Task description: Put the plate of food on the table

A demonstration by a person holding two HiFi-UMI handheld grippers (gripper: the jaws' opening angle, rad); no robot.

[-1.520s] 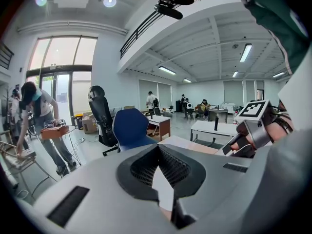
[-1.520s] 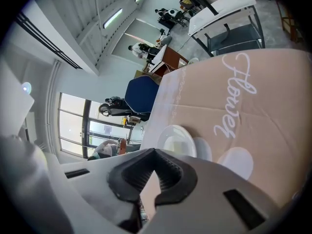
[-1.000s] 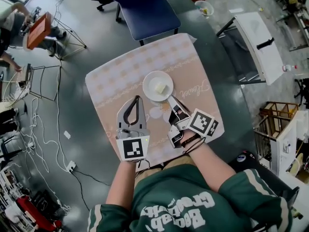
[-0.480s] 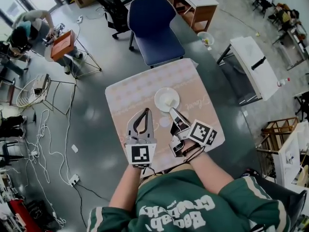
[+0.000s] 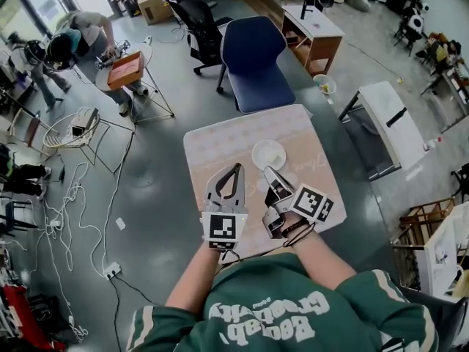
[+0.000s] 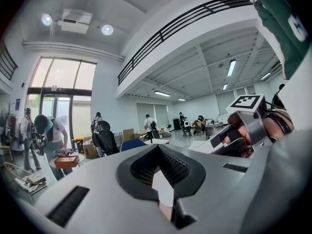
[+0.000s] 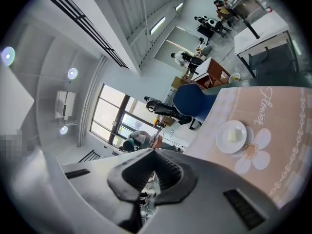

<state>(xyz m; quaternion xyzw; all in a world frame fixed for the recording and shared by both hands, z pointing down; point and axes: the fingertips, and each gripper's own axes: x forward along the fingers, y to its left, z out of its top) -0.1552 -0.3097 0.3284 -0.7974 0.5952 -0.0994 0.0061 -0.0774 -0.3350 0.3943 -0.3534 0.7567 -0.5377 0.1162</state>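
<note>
A white plate [image 5: 268,154] with a pale yellow piece of food [image 5: 272,155] sits on the table [image 5: 216,141], which has a pink flowered cloth. My left gripper [image 5: 236,167] hangs over the table's near half, left of the plate, shut and empty. The right gripper [image 5: 268,171] is held just short of the plate, also shut with nothing in it. In the right gripper view the plate [image 7: 232,136] lies well below and to the right of the closed jaw tips [image 7: 154,151]. The left gripper view shows its tips [image 6: 156,146] together and the right gripper [image 6: 243,130] alongside.
A blue chair [image 5: 258,63] stands at the table's far side, with a wooden desk [image 5: 314,35] behind it. A white table [image 5: 387,119] stands to the right. People work at a small round table [image 5: 126,70] at upper left. Cables [image 5: 73,196] trail over the floor on the left.
Both grippers have lifted up and back from the table, and the view has risen with them so the table looks smaller. The plate has stayed in place on the cloth.
</note>
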